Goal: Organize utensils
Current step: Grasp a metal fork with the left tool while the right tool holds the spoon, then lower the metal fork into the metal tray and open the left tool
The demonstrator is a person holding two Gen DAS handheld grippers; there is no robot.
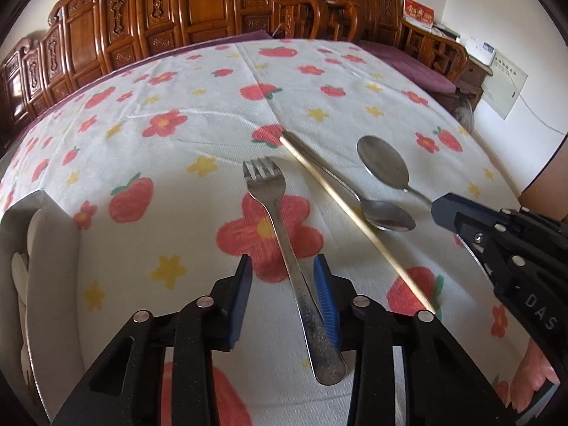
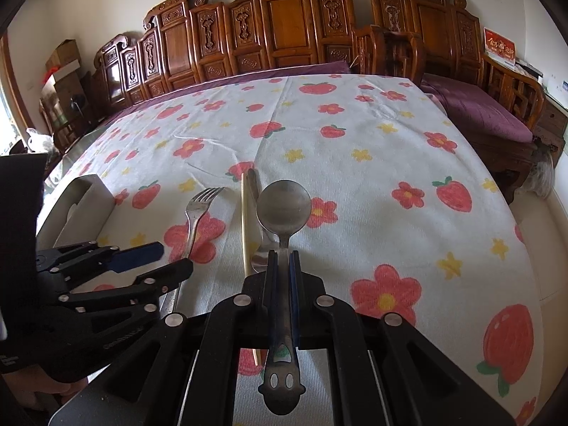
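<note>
A steel fork (image 1: 273, 213) lies on the flowered cloth with its tines pointing away. My left gripper (image 1: 284, 269) straddles the fork's handle. The blue right pad (image 1: 325, 294) is against the handle and a gap shows on the left side, so the gripper is open. My right gripper (image 2: 282, 259) is shut on the handle of a round-bowled spoon (image 2: 284, 206), whose bowl sticks out ahead of the fingers. In the left wrist view this gripper (image 1: 440, 209) and its spoon (image 1: 383, 161) are at the right. A chopstick (image 1: 337, 206) and a second spoon (image 1: 387, 213) lie between the fork and the held spoon.
A white box (image 1: 35, 248) with pale utensil shapes inside stands at the left edge of the table (image 2: 390, 135). Carved wooden chairs (image 2: 284, 17) line the far side, and a purple-cushioned bench (image 2: 479, 113) is at the right. The left gripper (image 2: 172, 259) shows at lower left in the right wrist view.
</note>
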